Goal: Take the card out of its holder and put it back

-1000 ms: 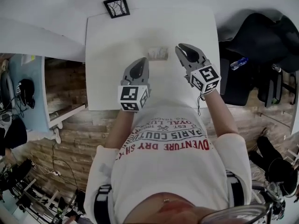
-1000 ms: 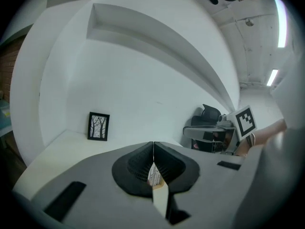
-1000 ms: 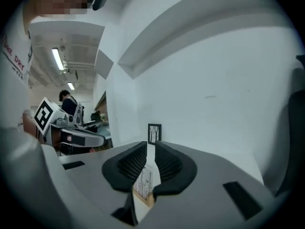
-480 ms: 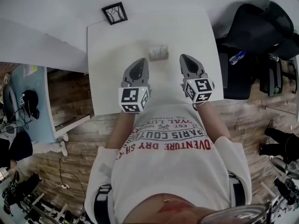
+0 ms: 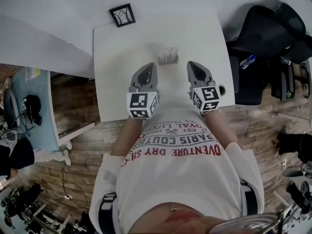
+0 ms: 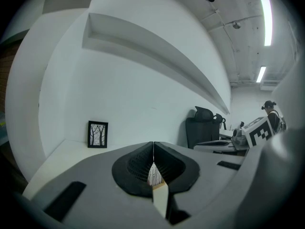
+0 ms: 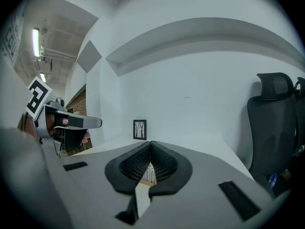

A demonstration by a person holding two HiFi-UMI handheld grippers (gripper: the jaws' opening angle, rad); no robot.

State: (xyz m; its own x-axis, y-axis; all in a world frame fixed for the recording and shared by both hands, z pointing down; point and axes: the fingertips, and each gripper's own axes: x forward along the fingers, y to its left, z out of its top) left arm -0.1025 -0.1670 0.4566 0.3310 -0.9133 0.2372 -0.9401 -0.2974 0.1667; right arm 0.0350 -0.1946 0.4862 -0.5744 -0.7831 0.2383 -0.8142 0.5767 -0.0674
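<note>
A card printed with bare trees (image 5: 167, 55) stands upright in a small wooden holder (image 5: 168, 62) in the middle of the white table (image 5: 114, 77). My left gripper (image 5: 148, 65) hovers just left of it and nearer to me, jaws shut and empty. To the card's right and also nearer to me, my right gripper (image 5: 192, 64) is shut with nothing in it. The left gripper (image 6: 153, 144) in its own view has the card (image 6: 154, 174) showing behind its closed jaws. The right gripper (image 7: 151, 143) in its view also frames the card (image 7: 148, 173) and its holder (image 7: 144, 181).
A black-framed tree picture (image 5: 122, 14) leans at the table's far edge against the white wall. A black office chair (image 5: 273, 33) with a water bottle (image 5: 247, 61) stands right of the table. The table's near edge lies just under my grippers.
My right gripper has drawn back from beside the card toward me and its jaws have shut. The left gripper has stayed about where it was.
</note>
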